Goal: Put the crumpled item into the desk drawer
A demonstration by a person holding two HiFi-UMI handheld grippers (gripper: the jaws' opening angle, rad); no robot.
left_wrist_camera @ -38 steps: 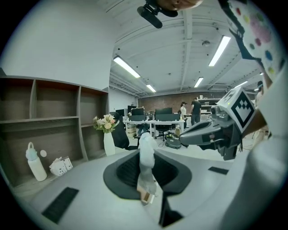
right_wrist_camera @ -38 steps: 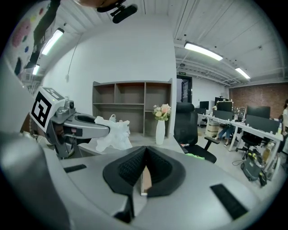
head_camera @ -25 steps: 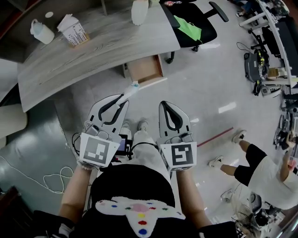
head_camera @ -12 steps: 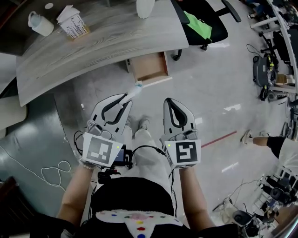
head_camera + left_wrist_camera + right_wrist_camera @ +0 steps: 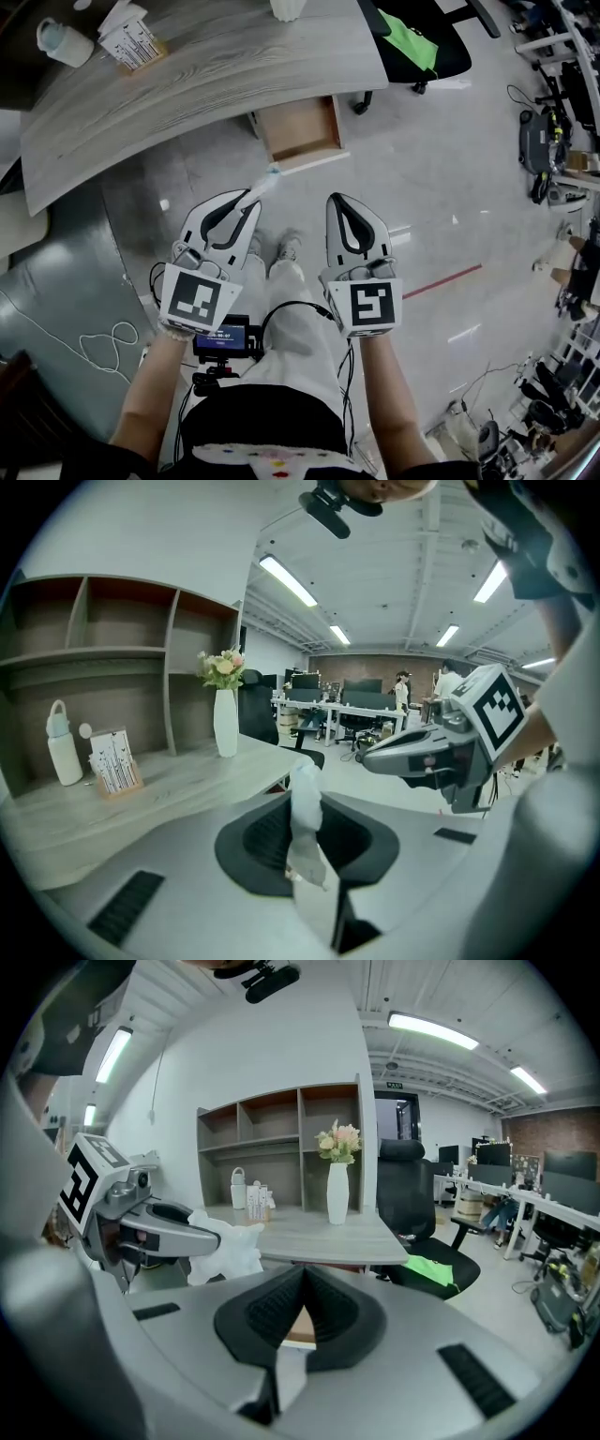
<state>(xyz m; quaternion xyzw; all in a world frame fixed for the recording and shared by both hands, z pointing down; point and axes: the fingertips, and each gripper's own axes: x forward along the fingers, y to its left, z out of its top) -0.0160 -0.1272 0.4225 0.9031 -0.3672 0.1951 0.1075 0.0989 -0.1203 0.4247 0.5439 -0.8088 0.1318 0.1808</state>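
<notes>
Left gripper (image 5: 251, 196) is pinching the crumpled paper (image 5: 268, 178), likely light and soft, by its end; right gripper (image 5: 339, 200) is hanging closed, empty.

The far part of the drawer (image 5: 302, 131) is hidden under the table (image 5: 206, 80). The vase (image 5: 287, 9) and chair (image 5: 422, 42) are cut off at the far picture edge.

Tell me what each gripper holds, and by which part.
Left gripper pinches the crumpled white paper by its near end. Right gripper: shut, empty.
</notes>
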